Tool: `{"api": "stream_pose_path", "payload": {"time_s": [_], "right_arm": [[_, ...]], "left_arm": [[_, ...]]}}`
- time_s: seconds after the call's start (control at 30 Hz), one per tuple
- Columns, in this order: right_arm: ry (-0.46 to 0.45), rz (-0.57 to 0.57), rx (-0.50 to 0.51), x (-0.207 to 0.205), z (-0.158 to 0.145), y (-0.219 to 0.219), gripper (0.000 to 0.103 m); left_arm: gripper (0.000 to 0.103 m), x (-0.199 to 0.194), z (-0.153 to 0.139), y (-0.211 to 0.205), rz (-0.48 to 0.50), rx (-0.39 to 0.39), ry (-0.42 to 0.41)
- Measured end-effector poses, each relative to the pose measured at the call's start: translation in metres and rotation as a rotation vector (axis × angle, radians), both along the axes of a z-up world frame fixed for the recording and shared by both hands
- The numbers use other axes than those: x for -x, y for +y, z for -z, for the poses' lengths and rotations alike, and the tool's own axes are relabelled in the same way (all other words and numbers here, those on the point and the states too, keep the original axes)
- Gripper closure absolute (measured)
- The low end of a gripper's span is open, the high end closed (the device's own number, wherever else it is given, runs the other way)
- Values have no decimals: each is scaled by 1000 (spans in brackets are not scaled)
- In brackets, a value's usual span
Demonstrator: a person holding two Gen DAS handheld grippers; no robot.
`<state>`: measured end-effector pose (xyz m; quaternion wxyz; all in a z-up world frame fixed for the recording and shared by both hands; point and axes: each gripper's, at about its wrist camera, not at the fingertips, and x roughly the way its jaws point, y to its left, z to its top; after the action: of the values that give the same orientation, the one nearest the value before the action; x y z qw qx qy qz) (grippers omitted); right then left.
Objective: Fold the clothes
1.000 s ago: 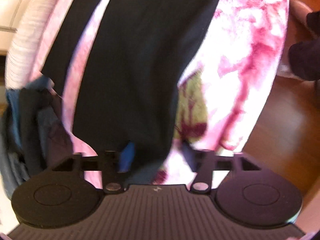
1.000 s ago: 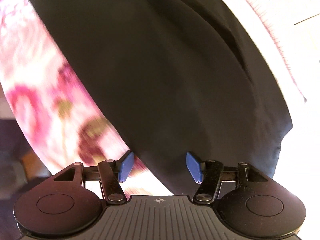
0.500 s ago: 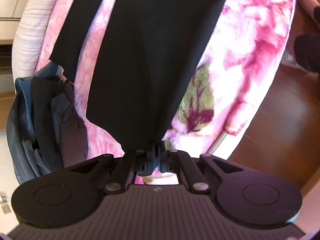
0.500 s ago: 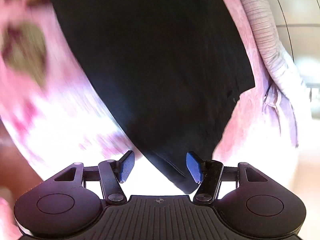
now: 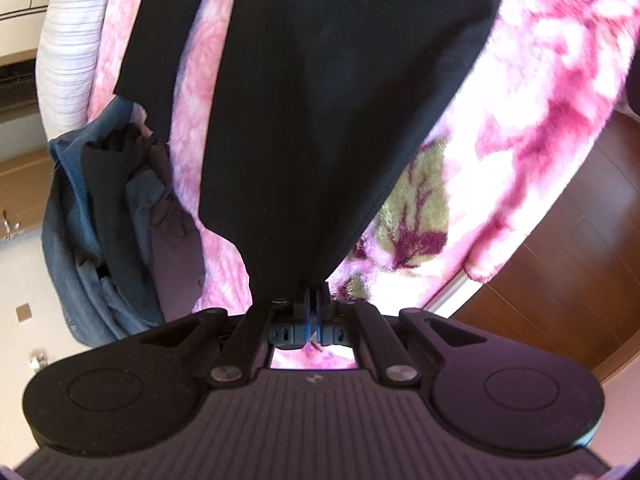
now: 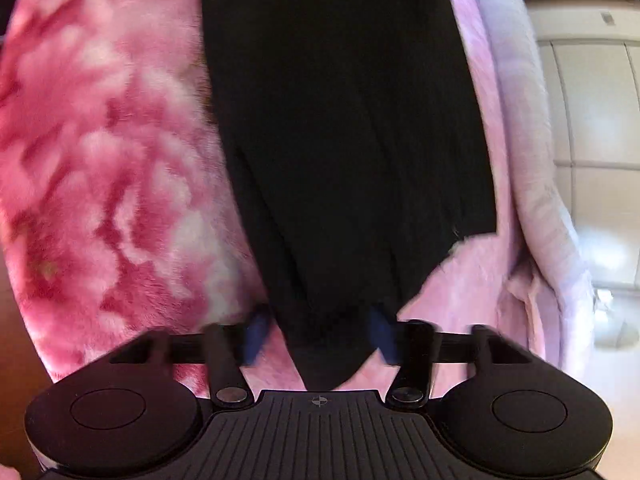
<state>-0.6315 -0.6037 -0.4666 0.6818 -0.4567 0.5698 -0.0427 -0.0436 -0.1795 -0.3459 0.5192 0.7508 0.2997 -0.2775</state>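
A long black piece of clothing made of smooth cloth point(image 5: 320, 120) lay spread flat on a fluffy pink blanket with dark pink flowers and green leaves point(image 5: 540, 100). The blanket is the landmark here. The black clothing ran down the middle of the blanket, with pink fluff showing on both sides of it.

The left gripper point(image 5: 313, 300) was clenched tight on the near corner of the black clothing. The cloth came to a point right where the two fingers pinched it, and it looked pulled a little toward the gripper.

The right gripper point(image 6: 318, 334) had another near corner of the black clothing point(image 6: 340, 140) between its blue fingertips point(image 6: 256, 334). Its jaws were closing, but a gap still showed on each side of the cloth, so the pads were not pressing on it yet. The fingertips looked blurry.

A heap of blue and grey clothes point(image 5: 104, 220) sat at the left edge of the blanket in the left wrist view. A pale striped cloth point(image 5: 68, 40) lay along the far left edge of the blanket. Past the right edge of the blanket was a brown wooden floor point(image 5: 560, 260).
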Motion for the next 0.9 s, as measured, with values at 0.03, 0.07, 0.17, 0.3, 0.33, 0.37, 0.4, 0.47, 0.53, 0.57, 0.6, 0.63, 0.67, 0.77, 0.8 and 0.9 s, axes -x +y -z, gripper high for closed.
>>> {"api": "stream_pose_path", "payload": {"time_s": [0.03, 0.07, 0.17, 0.3, 0.33, 0.37, 0.4, 0.47, 0.53, 0.57, 0.6, 0.63, 0.67, 0.77, 0.8, 0.9], "right_arm": [[5, 3, -19, 0, -3, -2, 85], [-18, 28, -31, 1, -10, -4, 91], [-72, 68, -58, 7, -31, -7, 93], [-55, 45, -67, 8, -39, -2, 92], [-38, 48, -68, 3, -36, -4, 92], [-15, 48, -59, -1, -33, -9, 91], [8, 48, -51, -6, -29, -13, 87], [49, 51, -35, -13, -23, -19, 80], [35, 77, -35, -6, -34, -3, 71], [30, 94, -45, -4, -39, 4, 66], [27, 109, -54, -2, -44, 10, 62], [32, 119, -64, -4, -46, 16, 61], [39, 126, -73, -5, -47, 22, 60], [67, 120, -89, -8, -51, 51, 59], [74, 121, -91, -14, -52, 58, 59], [77, 161, -104, -37, -57, 73, 58]], "left_arm": [[102, 0, -5, -2, -5, 9, -5], [102, 2, -10, -3, -9, 23, -10], [102, 1, -13, -1, -9, 25, -5], [102, 7, -4, 3, 9, -12, 13], [102, 7, -2, 3, 12, -25, 13], [101, 7, 0, 3, 17, -40, 14], [101, 7, 1, 3, 29, -51, 10], [101, 2, -1, 3, 43, -41, -1], [101, -6, -8, 5, 30, 4, -8], [101, -9, -11, 8, 29, 23, -11], [101, -9, -13, 11, 34, 32, -9], [101, -12, -13, 14, 46, 36, -5], [101, -14, -12, 19, 66, 44, -5], [101, -14, -7, 32, 81, 72, 59], [97, -11, -4, 38, 87, 71, 96], [88, 6, 4, 62, 116, 15, 191]]}}
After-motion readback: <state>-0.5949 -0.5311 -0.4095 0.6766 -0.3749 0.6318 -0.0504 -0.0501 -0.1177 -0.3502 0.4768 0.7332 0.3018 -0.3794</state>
